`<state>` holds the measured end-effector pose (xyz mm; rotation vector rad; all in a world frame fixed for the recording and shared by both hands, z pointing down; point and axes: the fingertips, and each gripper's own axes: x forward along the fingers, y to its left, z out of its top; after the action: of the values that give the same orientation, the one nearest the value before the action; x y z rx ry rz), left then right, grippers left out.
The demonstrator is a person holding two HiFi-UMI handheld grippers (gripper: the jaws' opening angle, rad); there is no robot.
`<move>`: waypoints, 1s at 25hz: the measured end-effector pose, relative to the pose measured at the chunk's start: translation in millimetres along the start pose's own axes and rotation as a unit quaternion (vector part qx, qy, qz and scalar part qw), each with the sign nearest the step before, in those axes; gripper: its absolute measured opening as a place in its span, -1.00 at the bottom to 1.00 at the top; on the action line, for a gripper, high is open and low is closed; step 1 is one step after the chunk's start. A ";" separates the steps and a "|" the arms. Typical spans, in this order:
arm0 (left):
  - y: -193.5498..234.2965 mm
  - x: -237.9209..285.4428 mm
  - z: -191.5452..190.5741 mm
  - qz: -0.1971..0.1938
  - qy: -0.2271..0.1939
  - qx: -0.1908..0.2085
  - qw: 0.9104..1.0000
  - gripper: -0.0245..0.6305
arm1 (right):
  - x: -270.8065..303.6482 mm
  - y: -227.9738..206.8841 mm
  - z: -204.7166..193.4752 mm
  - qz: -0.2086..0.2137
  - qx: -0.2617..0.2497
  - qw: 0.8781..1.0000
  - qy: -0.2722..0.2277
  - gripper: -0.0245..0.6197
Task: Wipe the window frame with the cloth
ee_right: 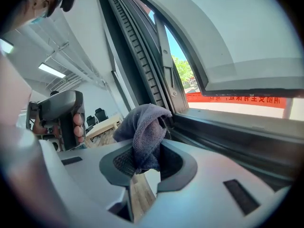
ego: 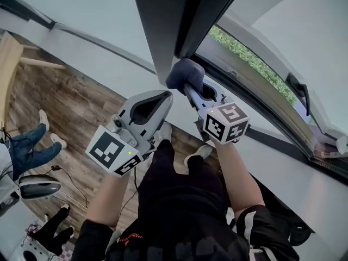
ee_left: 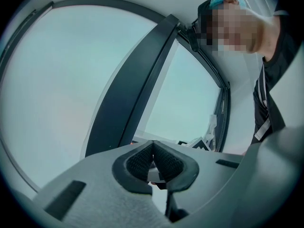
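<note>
The cloth (ee_right: 145, 127) is a soft, nubbly grey-blue fabric, matt all over. The frame (ee_left: 126, 94) is smooth and dark with a dull satin finish, metal or plastic I cannot tell, and ribbed along its track. The left gripper (ee_left: 153, 151) and right gripper (ee_right: 142, 158) have matt grey plastic shells, faintly grainy, with finely knurled black rubbery pads (ee_left: 139, 163), and the floor (ego: 81, 107) is wood-grain plank with a low sheen.

wood-plank floor (ego: 81, 107). standing on it: the wearer's white shoes (ego: 165, 131) at centre and a second person's white shoes (ego: 56, 140) at left. a thin dark cable (ego: 68, 177) lies below those. light wooden furniture (ego: 8, 64) at upper-left edge.
</note>
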<state>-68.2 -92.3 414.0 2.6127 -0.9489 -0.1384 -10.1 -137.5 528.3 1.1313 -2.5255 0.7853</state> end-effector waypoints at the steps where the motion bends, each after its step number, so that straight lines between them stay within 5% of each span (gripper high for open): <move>1: -1.7 0.1 4.6 0.000 -0.003 0.004 1.000 -0.86 | -3.1 2.0 5.2 0.001 -0.003 1.000 -0.005 -0.68; 15: -47.3 12.0 96.6 -0.012 -0.056 0.076 0.995 -0.86 | -83.2 21.8 139.7 0.000 -0.085 0.989 -0.117 -0.68; 25: -87.3 18.2 172.5 -0.031 -0.109 0.145 0.983 -0.86 | -158.7 64.6 295.1 0.007 -0.187 0.951 -0.247 -0.68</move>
<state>-37.8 -92.9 222.2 2.9424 -1.0276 -0.3312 40.8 -175.0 193.0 1.2919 -2.9032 -0.0034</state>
